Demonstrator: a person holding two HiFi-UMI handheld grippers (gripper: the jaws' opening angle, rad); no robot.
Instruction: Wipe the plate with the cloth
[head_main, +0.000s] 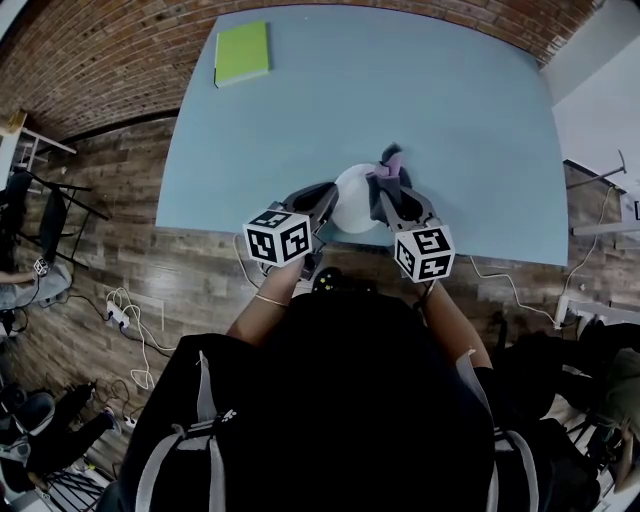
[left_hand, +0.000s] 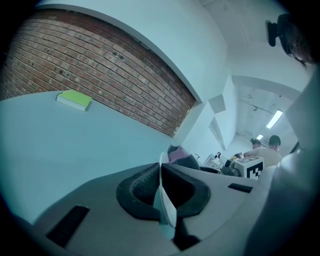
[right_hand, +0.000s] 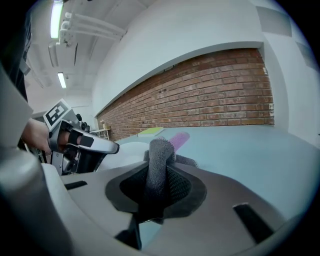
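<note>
Two grippers, one plate, one cloth. The plain white plate (head_main: 352, 200) is held at the near edge of the table (head_main: 450, 90), its rim pinched by the left gripper (left_hand: 161, 186); the grey-purple cloth (right_hand: 160, 155) is clamped by the right gripper (right_hand: 157, 176).

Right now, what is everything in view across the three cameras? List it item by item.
table: one, light blue, middle of the head view
plate: one, white, at the table's near edge
cloth: one, grey with a pink part, beside the plate
pad: one, lime green, flat at the table's far left corner
brick wall: one, red-brown, behind the table
power strip: one, white with cables, on the wooden floor at left
left gripper: one, grey, shut on the plate's rim
right gripper: one, grey, shut on the cloth
</note>
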